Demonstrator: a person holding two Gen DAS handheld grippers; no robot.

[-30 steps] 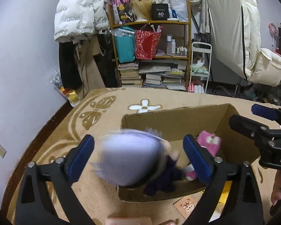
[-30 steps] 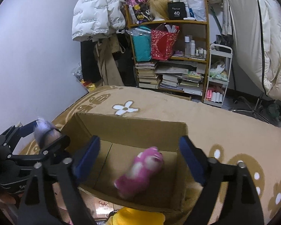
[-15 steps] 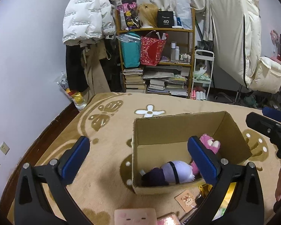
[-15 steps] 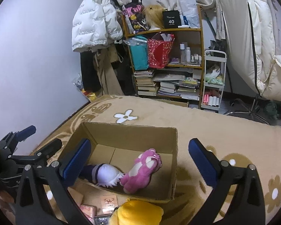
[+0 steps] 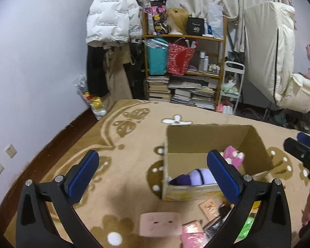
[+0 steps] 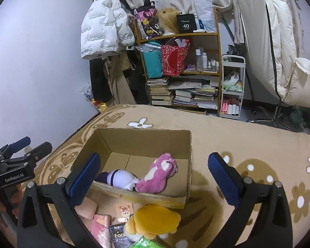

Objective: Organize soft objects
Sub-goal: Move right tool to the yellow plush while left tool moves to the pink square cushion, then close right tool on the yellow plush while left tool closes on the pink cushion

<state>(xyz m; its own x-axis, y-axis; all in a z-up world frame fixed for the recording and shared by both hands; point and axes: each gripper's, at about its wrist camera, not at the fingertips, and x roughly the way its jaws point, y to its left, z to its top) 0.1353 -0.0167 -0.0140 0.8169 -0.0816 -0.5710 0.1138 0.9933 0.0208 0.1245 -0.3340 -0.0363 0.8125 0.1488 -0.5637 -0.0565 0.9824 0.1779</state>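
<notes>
At frame centre, brown cardboard box (image 6: 146, 144) holds pink plush toy (image 6: 159, 173) and purple-white plush doll (image 6: 119, 178); yellow plush toy (image 6: 155, 220) remains outside; left gripper (image 5: 153, 177) and right gripper (image 6: 153, 177) jaws apart, empty.

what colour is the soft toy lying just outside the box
Yellow: the soft toy in front of the box, clearest in the right wrist view.

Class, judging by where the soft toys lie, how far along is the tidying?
Done: the purple doll and pink plush lie inside the cardboard box. In hand: nothing; the left gripper and right gripper are open and empty. Left: the yellow plush and pink cushion outside the box.
</notes>
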